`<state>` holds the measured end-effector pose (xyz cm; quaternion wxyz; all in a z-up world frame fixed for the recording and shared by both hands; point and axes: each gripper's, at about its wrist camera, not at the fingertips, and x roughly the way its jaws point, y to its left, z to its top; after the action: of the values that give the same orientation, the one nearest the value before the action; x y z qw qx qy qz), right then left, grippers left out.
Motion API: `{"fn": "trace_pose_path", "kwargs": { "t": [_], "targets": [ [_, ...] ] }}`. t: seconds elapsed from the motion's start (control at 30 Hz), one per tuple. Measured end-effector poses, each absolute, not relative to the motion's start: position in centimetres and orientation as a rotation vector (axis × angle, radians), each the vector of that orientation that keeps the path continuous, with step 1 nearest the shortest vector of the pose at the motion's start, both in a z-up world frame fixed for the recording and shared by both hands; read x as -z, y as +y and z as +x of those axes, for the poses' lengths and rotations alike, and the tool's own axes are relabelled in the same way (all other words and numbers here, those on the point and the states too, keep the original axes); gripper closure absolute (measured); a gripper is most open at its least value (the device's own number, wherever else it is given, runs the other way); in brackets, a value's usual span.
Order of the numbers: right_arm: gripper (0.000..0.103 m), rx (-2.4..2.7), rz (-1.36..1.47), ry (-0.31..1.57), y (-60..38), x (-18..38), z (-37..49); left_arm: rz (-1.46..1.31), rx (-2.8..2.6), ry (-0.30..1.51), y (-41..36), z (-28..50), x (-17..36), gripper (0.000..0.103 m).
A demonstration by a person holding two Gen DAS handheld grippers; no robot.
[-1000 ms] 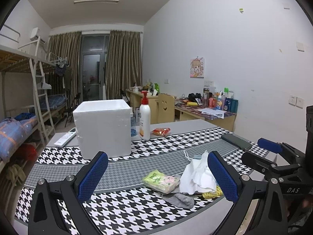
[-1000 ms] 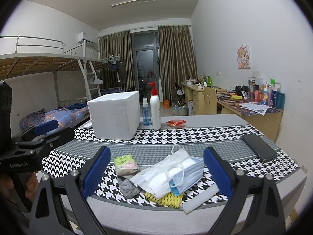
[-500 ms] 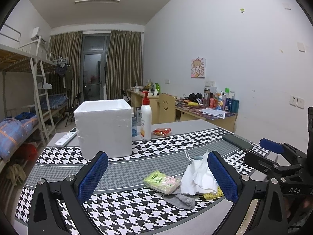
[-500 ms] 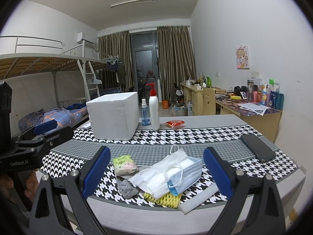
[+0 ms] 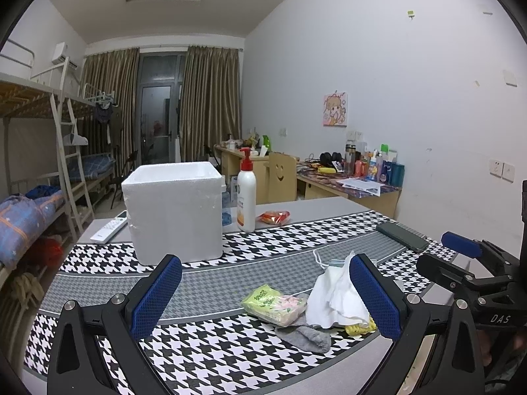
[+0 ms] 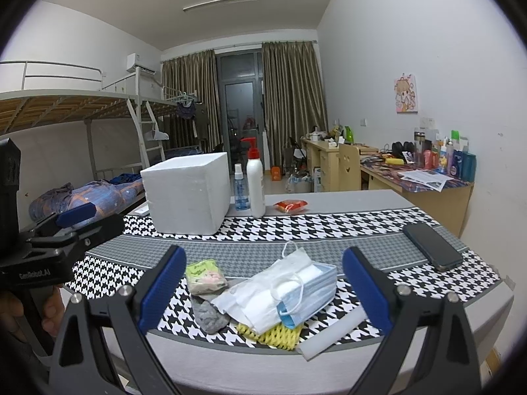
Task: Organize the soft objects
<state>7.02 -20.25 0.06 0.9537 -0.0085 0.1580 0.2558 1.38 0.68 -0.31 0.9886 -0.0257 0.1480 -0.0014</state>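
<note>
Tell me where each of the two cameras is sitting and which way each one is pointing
Left wrist: sits on the left gripper, low over the table's near edge, facing across the table to the foam box; its own open fingers show, with the right gripper at far right.
Right wrist: sits on the right gripper, facing the soft pile with the face masks; its open fingers show, the left gripper at left.
Shared: box, pump bottle, green packet, grey cloth, phone.
</note>
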Motion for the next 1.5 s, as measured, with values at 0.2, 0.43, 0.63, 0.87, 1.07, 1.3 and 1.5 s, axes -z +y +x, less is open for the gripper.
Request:
{"fn": "trace_pose_path", "kwargs": {
  "t": [0.2, 0.43, 0.63, 0.87, 1.07, 1.3, 1.5],
  "targets": [
    [0.005, -0.513, -0.015, 0.335, -20.2, 0.3, 7.5, -0.052, -0.006, 0.32, 0.6, 2.5, 0.7, 0.001],
    [0.005, -0.502, -0.01, 0.354, -20.3, 0.8, 8.2, -0.059, -0.008, 0.35, 0.7, 3.6, 1.3, 0.001],
    [0.005, -0.488, -0.006, 0.376, -20.5, 1.2, 8.7, -0.049, -0.005, 0.388, 0.5, 4.6, 2.0, 0.001],
    [0.005, -0.464, 0.003, 0.419, -21.0, 2.2, 9.5, -0.059, 0.01, 0.452, 0.3, 6.3, 3.2, 0.001],
    [0.005, -0.431, -0.003, 0.479, -21.2, 3.5, 10.4, -0.058, 0.027, 0.505, -0.2, 8.0, 4.3, 0.001],
    [0.005, -0.397, 0.018, 0.521, -21.8, 4.4, 11.6, -0.041, 0.039, 0.543, -0.7, 9.0, 5.1, 0.001],
    [0.005, -0.374, 0.031, 0.55, -22.5, 5.0, 12.2, -0.037, 0.0, 0.62, -0.9, 10.4, 6.4, 0.001]
  ]
}}
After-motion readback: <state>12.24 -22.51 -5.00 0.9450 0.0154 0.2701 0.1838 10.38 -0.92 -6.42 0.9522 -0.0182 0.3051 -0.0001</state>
